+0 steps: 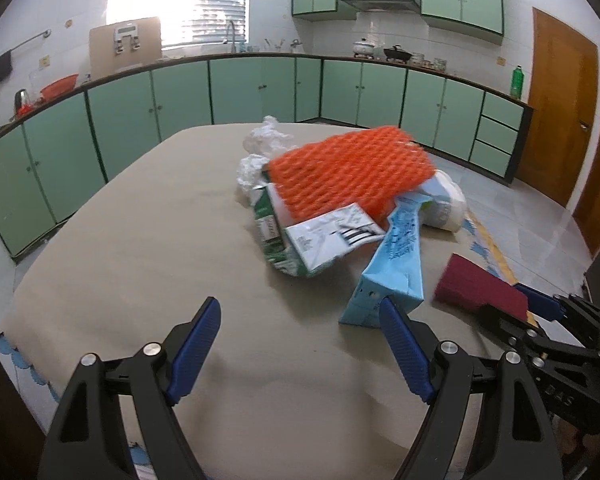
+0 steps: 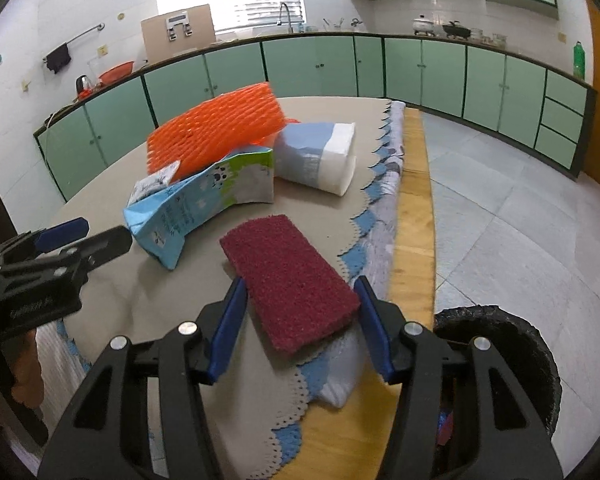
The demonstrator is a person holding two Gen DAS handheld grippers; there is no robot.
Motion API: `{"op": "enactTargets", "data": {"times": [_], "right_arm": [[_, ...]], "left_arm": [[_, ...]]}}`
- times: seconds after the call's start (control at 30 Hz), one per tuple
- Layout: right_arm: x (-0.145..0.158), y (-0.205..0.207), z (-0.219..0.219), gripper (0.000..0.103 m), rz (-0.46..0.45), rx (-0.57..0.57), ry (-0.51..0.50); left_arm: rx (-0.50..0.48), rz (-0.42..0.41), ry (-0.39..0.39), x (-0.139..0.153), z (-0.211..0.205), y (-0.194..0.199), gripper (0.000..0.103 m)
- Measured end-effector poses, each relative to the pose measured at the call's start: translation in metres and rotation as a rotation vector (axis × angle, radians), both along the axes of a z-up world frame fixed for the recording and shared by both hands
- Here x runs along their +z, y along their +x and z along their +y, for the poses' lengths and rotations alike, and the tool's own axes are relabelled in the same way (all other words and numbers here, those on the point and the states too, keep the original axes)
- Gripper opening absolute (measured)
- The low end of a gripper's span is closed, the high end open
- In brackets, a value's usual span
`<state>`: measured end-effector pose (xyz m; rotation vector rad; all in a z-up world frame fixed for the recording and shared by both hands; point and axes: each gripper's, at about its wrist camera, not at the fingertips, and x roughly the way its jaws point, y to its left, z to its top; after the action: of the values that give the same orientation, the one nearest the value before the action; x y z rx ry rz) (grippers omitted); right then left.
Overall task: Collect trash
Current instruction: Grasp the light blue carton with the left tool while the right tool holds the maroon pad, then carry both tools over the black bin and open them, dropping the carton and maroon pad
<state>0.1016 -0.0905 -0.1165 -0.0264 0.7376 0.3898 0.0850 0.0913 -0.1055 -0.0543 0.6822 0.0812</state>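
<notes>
Your right gripper (image 2: 300, 324), fingers spread, straddles the flat maroon scouring pad (image 2: 290, 282): light, springy, so pinch its long edges; left gripper (image 1: 300, 350) gapes empty

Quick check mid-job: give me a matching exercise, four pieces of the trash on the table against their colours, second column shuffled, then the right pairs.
Things:
1. foam net
2. scouring pad
3. flattened carton
4. crumpled bag

Colours:
A. white
B. dark red
C. orange
D. light blue

Pairs: 1-C, 2-B, 3-D, 4-A
</notes>
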Motion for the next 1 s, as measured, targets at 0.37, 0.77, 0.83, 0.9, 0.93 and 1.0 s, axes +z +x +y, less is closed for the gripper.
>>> {"op": "enactTargets", "data": {"times": [0.37,0.77,0.83,0.9,0.93,1.0], "right_arm": [[0.006,0.004,-0.017,0.053,-0.014,-0.052,-0.001],[0.004,0.007,-0.042,0.053,-0.006,-0.112,0.008],[0.004,0.007,-0.043,0.053,-0.004,-0.114,0.01],[0.003,0.008,-0.044,0.053,-0.002,-0.114,0.012],[0.003,0.008,-0.044,0.053,-0.001,-0.115,0.014],[0.004,0.008,-0.045,0.053,-0.002,-0.116,0.018]], "left_arm": [[-0.129,-0.015,-0.043,0.0,-0.022,-0.001,0.08],[-0.183,0.015,-0.023,-0.011,-0.048,0.028,0.052],[-0.18,0.022,-0.018,-0.012,-0.051,0.031,0.043],[-0.177,0.027,-0.019,-0.014,-0.052,0.031,0.037],[-0.171,0.025,-0.016,-0.014,-0.052,0.031,0.037],[-0.167,0.022,-0.007,-0.012,-0.053,0.029,0.035]]}}
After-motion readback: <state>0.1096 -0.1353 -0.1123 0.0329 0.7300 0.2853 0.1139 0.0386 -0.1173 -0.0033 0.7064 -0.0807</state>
